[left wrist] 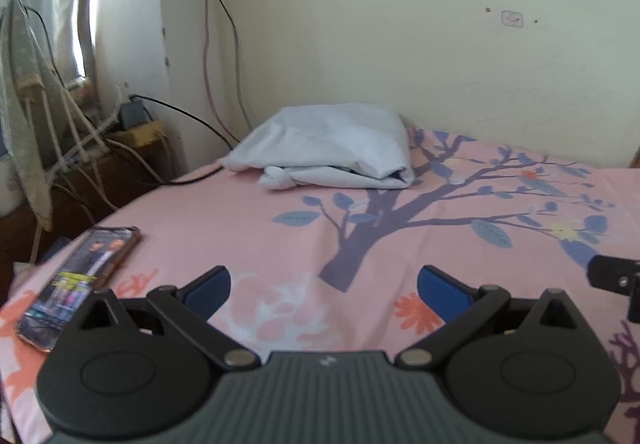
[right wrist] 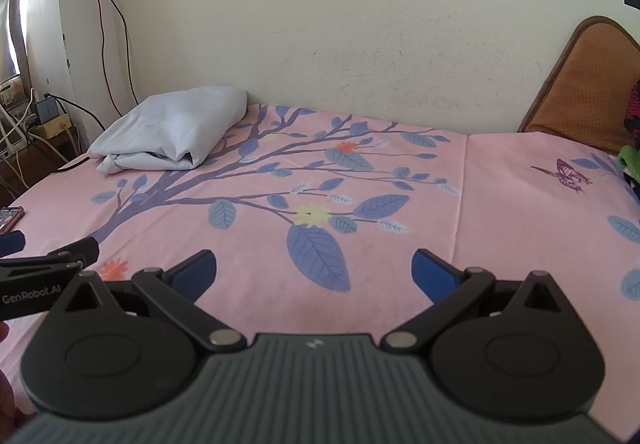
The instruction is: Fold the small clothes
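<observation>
A bed fills both views, covered by a pink sheet (right wrist: 400,148) printed with a purple tree, blue leaves and small flowers. A cream wall (right wrist: 360,44) runs behind it, and an orange-brown headboard (right wrist: 580,84) stands at the right end.

The one piece of cloth lying out on the sheet is a pale blue-white folded bundle (right wrist: 172,132), resting at the far left corner against the wall, with a knotted or rolled end poking out at its near edge. Whether it is one of the small clothes or a piece of bedding cannot be told from here. Its long axis runs roughly along the wall, left to right.

The left gripper (left wrist: 324,286) hovers low over the sheet, its blue pads spread wide with nothing between them. The right gripper (right wrist: 314,270) is likewise spread and empty, just beside its partner.

The bundle lies ahead of both claws and well apart from them: nearly straight ahead of the left one, off to the forward left of the right. The left hand looks the nearer for a first reach.

A phone (left wrist: 80,284) lies by the near left edge. Bright green and red cloth (right wrist: 630,160), mostly cut off, shows at the far right.
</observation>
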Motion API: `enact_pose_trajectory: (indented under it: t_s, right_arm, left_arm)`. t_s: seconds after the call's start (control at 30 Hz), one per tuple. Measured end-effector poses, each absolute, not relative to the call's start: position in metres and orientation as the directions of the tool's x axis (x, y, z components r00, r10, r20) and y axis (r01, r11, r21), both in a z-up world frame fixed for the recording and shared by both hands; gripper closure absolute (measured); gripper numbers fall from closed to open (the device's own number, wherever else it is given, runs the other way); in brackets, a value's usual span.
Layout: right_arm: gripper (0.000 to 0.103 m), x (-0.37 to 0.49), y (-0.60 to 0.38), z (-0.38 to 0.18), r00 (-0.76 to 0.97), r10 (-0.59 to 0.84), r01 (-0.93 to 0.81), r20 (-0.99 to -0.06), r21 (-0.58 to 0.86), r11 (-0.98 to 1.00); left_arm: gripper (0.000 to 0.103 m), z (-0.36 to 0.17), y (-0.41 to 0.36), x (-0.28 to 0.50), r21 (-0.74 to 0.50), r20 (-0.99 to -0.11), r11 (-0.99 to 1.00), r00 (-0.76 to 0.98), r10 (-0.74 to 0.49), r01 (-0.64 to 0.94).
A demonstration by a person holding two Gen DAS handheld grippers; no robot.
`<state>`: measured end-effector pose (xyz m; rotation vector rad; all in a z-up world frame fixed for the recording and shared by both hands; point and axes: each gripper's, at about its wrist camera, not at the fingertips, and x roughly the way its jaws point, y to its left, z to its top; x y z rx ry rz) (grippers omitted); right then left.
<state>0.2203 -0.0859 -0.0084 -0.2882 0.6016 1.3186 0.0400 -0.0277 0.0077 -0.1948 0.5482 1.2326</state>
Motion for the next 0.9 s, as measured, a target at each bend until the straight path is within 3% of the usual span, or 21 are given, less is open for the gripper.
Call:
enact_pose_trajectory:
  t_s: [0.17, 0.37, 0.67, 0.9]
  right_arm:
    - [0.0, 0.22, -0.086, -0.009, 0.131, 0.817, -0.959, -0.561, 0.136, 0.247]
    - [0.0, 0.22, -0.086, -0.009, 0.128, 0.817, -0.958, -0.562, 0.143, 0.249]
    - [0.0, 0.222, -0.086, -0.009, 0.123, 0.816, -0.957, -0.565, 0.15, 0.248]
    - [0.0, 0.223, -0.086, -0.01, 0.118, 0.814, -0.956, -0.568, 0.158, 0.249]
  left_arm:
    - [0.0, 0.006, -0.031, 0.046, 0.22, -0.482, 0.325, 0.187, 0.856, -0.92]
    - [0.0, 0.005, -0.026, 0.047, 0.214, -0.512, 0.346, 0.197, 0.836, -0.913]
    - [0.0, -0.001, -0.008, 0.041, 0.081, -0.626, 0.422, 0.284, 0.727, -0.903]
    - [0.0, -0.004, -0.001, 0.033, -0.004, -0.655, 0.418, 0.318, 0.685, -0.909]
